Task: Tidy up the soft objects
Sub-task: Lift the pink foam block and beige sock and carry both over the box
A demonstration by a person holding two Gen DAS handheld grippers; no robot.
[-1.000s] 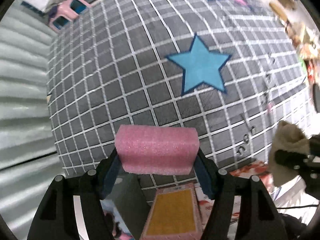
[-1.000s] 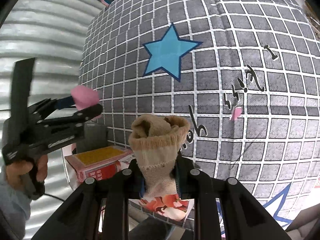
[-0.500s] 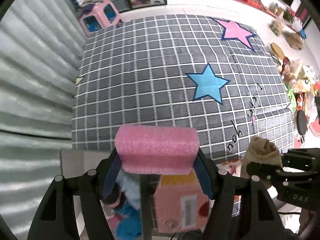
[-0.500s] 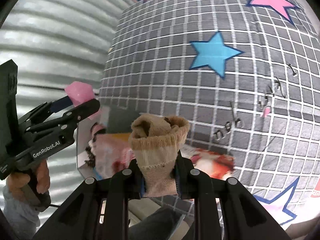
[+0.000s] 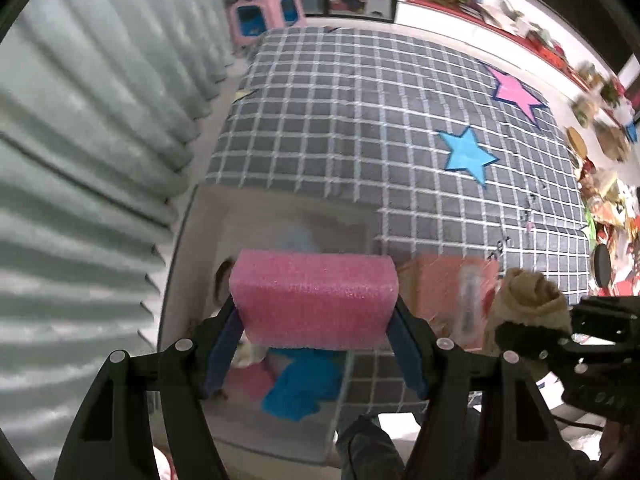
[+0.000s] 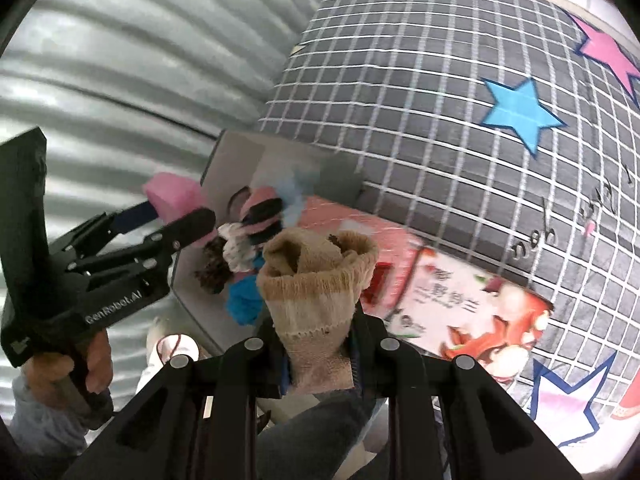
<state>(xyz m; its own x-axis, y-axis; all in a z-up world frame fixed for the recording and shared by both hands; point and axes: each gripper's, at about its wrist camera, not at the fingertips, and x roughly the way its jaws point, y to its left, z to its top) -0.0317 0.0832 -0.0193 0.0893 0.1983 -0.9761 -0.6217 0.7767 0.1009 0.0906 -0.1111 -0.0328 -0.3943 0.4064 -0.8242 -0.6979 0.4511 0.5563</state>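
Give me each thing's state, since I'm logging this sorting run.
Left tool: shut on the pink sponge.
Pink sponge: held in the air above the bin.
Right tool: shut on the beige sock.
Beige sock: bunched, held up.
Clear bin: open, holding soft items.

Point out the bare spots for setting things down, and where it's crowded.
Free: the checked blanket from the curtain across to the blue star and pink star. Crowded: the clear bin beside the curtain, piled with soft toys, and the pink carton lying next to it.
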